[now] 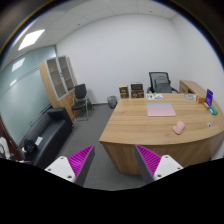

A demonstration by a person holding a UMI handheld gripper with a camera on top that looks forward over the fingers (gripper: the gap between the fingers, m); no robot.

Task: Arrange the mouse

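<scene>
A small pink object that may be the mouse (pixel 179 127) lies on the wooden desk (pixel 140 125), near its front right part. A pink flat mat (pixel 161 110) lies farther back on the desk. My gripper (pixel 112 160) is far from the desk, held up over the grey floor. Its two fingers with magenta pads (pixel 80 158) stand wide apart with nothing between them.
A black office chair (pixel 159 82) stands behind the desk. A black sofa (pixel 45 135) is at the left wall. A wooden cabinet (pixel 60 80) with glass doors stands at the back left. Small items (pixel 210 100) sit at the desk's right end.
</scene>
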